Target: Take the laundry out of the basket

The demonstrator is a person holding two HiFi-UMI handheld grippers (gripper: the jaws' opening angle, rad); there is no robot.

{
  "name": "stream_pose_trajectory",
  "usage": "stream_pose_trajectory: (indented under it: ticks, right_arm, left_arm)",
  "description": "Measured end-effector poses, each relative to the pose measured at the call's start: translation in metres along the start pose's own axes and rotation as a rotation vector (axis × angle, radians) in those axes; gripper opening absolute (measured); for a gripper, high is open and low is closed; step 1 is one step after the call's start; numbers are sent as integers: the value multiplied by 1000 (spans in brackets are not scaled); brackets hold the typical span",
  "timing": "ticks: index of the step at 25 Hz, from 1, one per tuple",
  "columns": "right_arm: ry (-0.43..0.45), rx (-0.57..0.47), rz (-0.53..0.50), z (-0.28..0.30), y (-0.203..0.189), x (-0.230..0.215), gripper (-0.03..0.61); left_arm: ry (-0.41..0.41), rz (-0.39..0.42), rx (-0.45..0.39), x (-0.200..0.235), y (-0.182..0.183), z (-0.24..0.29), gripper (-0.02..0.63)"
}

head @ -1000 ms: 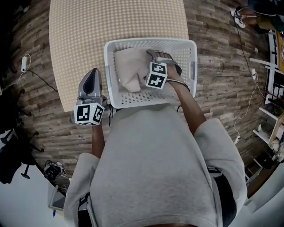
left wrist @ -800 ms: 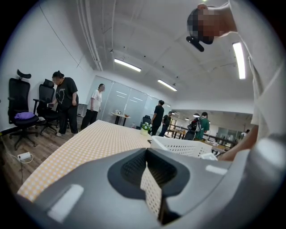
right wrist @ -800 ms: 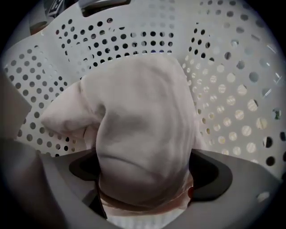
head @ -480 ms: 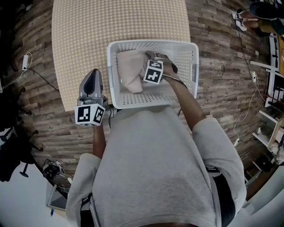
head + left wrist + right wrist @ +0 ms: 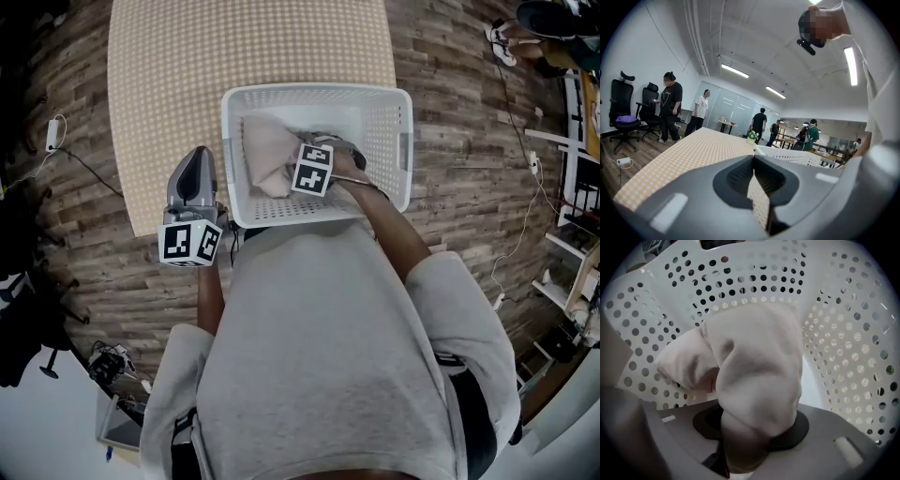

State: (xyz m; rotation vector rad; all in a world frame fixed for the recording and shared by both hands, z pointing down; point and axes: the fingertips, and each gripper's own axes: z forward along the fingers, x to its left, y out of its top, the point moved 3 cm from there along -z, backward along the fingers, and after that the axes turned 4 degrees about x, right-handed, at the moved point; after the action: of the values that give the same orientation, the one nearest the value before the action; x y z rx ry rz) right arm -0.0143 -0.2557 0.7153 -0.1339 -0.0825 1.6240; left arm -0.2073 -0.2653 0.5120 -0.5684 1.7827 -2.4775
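Observation:
A white perforated laundry basket [image 5: 403,141] stands on the near edge of a checked table [image 5: 187,75]. A pale pink cloth [image 5: 264,155] lies bunched in its left half. My right gripper [image 5: 323,155] points down into the basket; its jaws have just been closing and now pinch a fold of the cloth [image 5: 754,376]. The basket wall [image 5: 843,357] curves behind it. My left gripper [image 5: 197,155] rests level at the table's near left corner, shut and holding nothing [image 5: 753,159]; the basket rim [image 5: 792,157] shows just past it.
Wood-plank floor surrounds the table, with cables and a plug [image 5: 52,131] at the left. In the left gripper view several people [image 5: 670,108] stand beyond the table near office chairs [image 5: 623,112]. The checked tabletop [image 5: 693,150] stretches away beyond the basket.
My right gripper has moved left and down inside the basket onto the cloth, and its jaws have closed on a fold. The left gripper has stayed put.

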Motion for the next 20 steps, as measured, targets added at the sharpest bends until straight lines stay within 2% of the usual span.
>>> stream_pose_trajectory:
  ticks: [5,10,13,18,20]
  right_arm:
    - [30,-43,24,-1,-1,-2,196]
    - [59,-136,152,-8,1,-6,164]
    - [-29,-190,197,-28,3,-23,163]
    - [-230,-244,124,-82,9,-37,164]
    - [-292,-292,125,-108,11,-38,164]
  left_arm:
    - [2,-2,-9,-6,0,-2,11]
    - [20,-7,-22,-7,1,-9,11]
    - [26,-6,-33,-7,3,-12,11]
    - [20,-6,-51,-9,6,-14,11]
    - [10,0,-60,-13,9,-13,11]
